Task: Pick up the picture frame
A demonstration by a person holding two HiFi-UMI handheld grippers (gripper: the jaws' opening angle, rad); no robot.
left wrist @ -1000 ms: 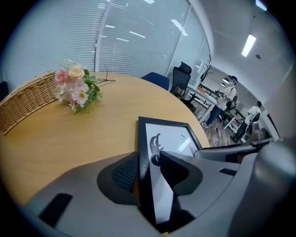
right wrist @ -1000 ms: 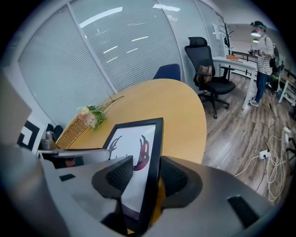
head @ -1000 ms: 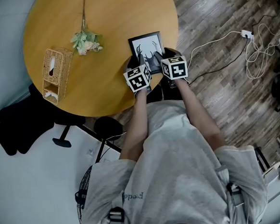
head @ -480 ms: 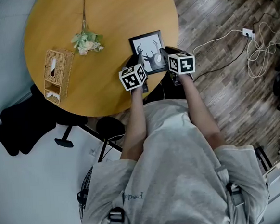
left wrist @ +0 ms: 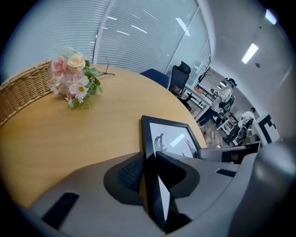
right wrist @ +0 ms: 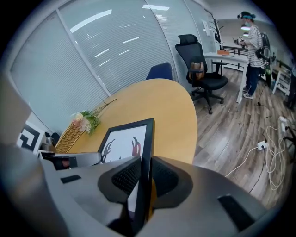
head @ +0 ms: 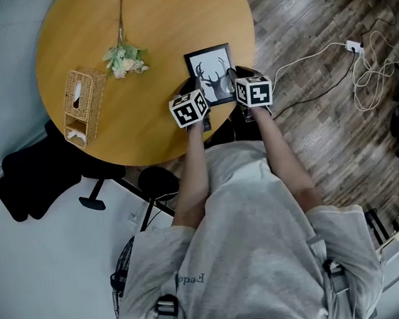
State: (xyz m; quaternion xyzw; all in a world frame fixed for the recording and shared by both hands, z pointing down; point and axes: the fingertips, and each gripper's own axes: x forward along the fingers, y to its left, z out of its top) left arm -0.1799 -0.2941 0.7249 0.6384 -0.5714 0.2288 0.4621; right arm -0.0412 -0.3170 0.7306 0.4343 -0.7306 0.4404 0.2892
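Observation:
The black picture frame (head: 211,66) with a deer print lies on the round wooden table (head: 155,28), near its front right edge. My left gripper (head: 194,88) is at the frame's left side and my right gripper (head: 233,74) at its right side. In the left gripper view the frame's (left wrist: 169,138) edge stands between the left gripper's (left wrist: 150,185) pads, which have just been closing and now press on it. In the right gripper view the frame's (right wrist: 124,141) right edge is pinched in the right gripper (right wrist: 143,178), whose jaws have also just been closing.
A wicker tissue box (head: 81,103) and a flower sprig (head: 124,58) lie left of the frame. White cables (head: 363,60) run over the wooden floor at the right. A chair base (head: 92,191) stands under the table's edge. Beyond the table are an office chair (right wrist: 199,65) and a person (right wrist: 253,46).
Both grippers spread from over the frame's near part out to its two sides, then the right one came slightly back in. Their jaws closed onto the frame's edges. The frame has not moved.

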